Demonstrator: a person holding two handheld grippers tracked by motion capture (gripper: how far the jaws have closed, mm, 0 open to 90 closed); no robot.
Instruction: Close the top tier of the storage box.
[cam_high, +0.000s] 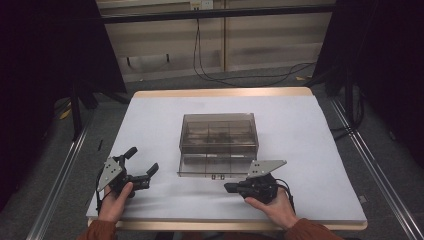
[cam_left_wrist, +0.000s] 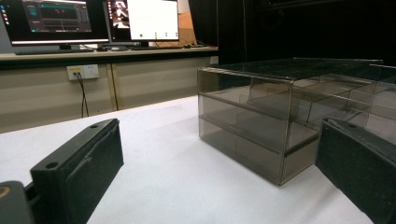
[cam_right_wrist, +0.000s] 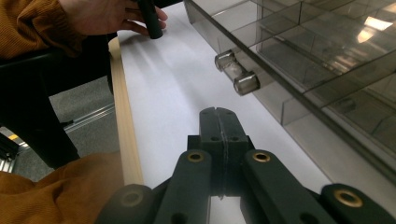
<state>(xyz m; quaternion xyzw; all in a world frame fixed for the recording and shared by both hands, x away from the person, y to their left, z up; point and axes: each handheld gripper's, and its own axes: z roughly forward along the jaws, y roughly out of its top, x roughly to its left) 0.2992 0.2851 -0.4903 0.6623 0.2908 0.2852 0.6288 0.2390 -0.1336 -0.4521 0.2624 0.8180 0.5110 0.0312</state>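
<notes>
drawer handle (cam_right_wrist: 237, 72) on the lower front of the smoky acrylic drawer box (cam_high: 218, 142) looks like the target; the box sits mid-desk on the white sheet (cam_high: 310, 165), its handled front facing the person, and the right gripper (cam_high: 231, 188) lies just before that front, a little to the right of the handle; its jaws are pressed together with nothing between them, so a reach for the two small metal posts as things stand would only nudge them; the jaws need to part first; the handle is short and shiny, so a shallow or off-centre pinch could slip off; the box looks light and unanchored, and a pull on the drawer may drag the whole box across the sheet toward the desk edge (cam_right_wrist: 125, 140) rather than slide the drawer out; the left gripper (cam_high: 141, 167) rests near the desk's left front, well apart from the box, jaws spread wide and empty, so nothing braces the box; a skewed pull could jam the drawer.
</notes>
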